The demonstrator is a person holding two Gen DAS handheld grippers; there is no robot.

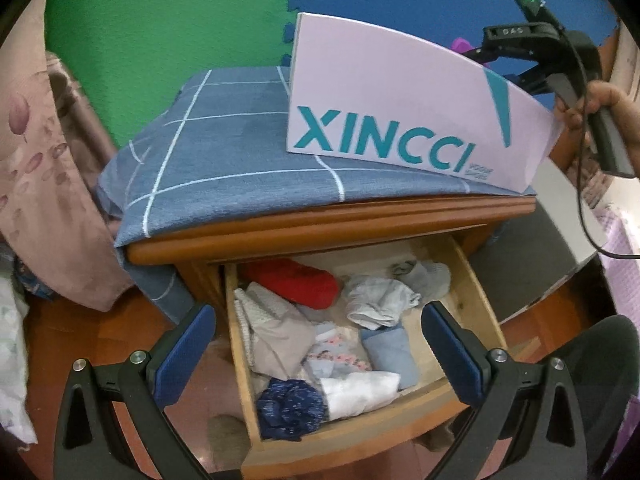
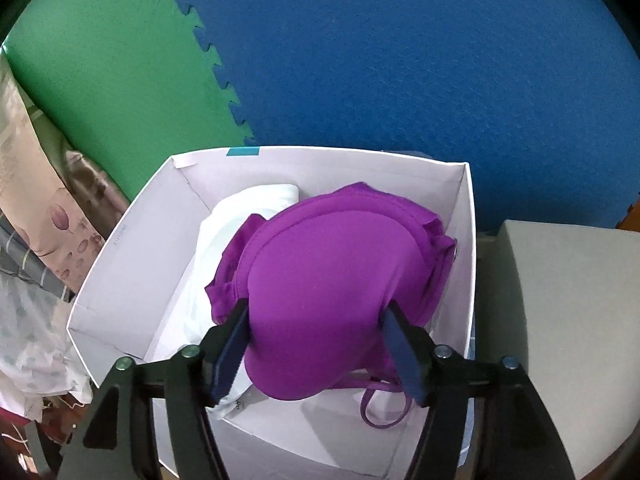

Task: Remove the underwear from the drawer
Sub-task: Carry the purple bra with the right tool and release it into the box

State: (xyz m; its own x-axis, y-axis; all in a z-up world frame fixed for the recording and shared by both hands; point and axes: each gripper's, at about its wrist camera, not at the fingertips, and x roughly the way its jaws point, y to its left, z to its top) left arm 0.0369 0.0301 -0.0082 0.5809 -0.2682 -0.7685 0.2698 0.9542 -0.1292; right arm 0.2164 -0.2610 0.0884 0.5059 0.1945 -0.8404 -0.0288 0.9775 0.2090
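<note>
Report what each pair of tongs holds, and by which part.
Left tongs: nothing, open. Right tongs flank the purple bra at its cup; grip cannot be told.

I can't see most of the white garment (image 2: pixel 256 216) under the purple bra (image 2: pixel 332 280). The drawer (image 1: pixel 476 276) front is cut off below; the box (image 1: pixel 400 92) hides the right gripper's fingers.
</note>
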